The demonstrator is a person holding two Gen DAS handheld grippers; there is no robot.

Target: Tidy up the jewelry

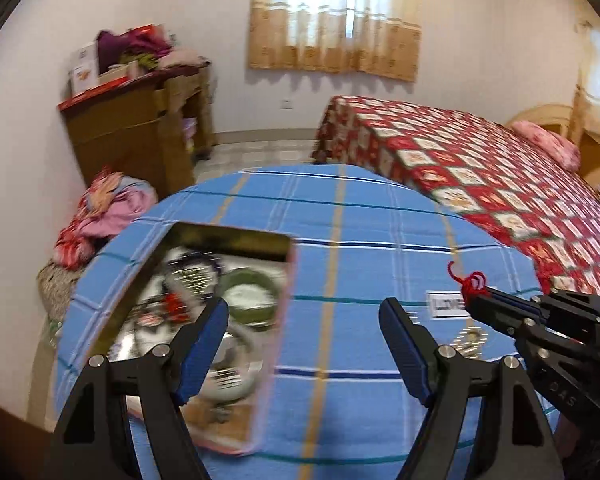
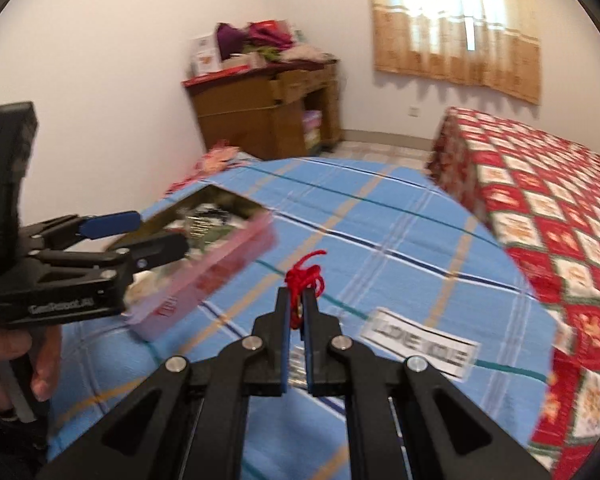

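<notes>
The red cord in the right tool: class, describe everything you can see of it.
The red cord looks like thin yarn or string, bunched into loose loops and a knot, with one free end curling upward. It is pinched between the nearly closed blue-padded fingers of the right tool, above the blue plaid cloth. A small gold-coloured piece shows between the pads just below it. Blur hides finer detail.
</notes>
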